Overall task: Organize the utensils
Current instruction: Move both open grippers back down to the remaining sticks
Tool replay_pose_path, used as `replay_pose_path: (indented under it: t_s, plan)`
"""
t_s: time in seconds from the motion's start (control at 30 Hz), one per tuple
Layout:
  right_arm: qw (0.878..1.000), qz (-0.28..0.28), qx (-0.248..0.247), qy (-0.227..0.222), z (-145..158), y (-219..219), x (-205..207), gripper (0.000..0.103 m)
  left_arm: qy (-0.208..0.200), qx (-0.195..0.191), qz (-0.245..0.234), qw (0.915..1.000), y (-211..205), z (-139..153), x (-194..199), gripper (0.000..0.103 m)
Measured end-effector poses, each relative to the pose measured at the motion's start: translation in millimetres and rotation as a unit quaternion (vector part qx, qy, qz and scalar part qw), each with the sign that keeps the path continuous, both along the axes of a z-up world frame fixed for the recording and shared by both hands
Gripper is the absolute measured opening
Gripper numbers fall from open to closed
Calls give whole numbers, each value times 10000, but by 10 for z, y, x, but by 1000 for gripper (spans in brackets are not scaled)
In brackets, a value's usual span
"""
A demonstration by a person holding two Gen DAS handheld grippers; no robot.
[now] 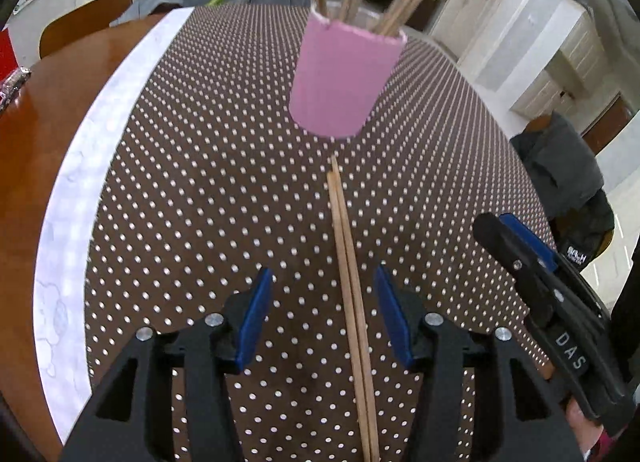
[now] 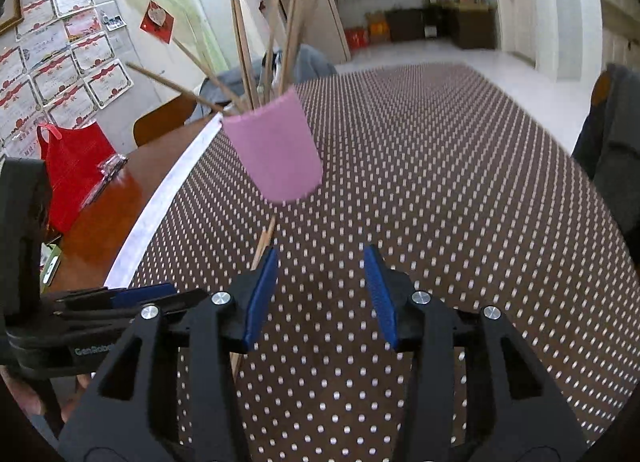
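Left tool (image 1: 323, 312), spread astride two bare wooden chopsticks (image 1: 352, 282) at the pink cup's (image 1: 344, 78) six o'clock, should centre before pinching.

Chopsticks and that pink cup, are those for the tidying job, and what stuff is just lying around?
For the job:
- pair of chopsticks lying on the dotted tablecloth
- pink cup already holding chopsticks
- left gripper, open
- right gripper, open

Just lying about:
- red bag
- dark jacket on a chair
- certificates on the wall
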State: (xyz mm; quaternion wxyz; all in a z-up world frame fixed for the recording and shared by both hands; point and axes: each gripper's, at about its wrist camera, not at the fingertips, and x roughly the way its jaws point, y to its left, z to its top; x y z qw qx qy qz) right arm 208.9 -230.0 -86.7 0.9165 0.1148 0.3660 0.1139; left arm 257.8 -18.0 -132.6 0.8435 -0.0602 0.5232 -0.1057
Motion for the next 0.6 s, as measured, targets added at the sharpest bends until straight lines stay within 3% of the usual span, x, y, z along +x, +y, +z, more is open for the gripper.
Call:
replay_pose_path:
  t_s: [0.4, 0.6]
  plan:
    - [9993, 160, 112, 320, -158, -1, -73, 45, 206, 648, -60, 9977, -138, -299, 17, 53]
    - [9992, 135, 141, 357, -177, -30, -57, 45, 202, 656, -26, 9976, -177, -320, 31, 53]
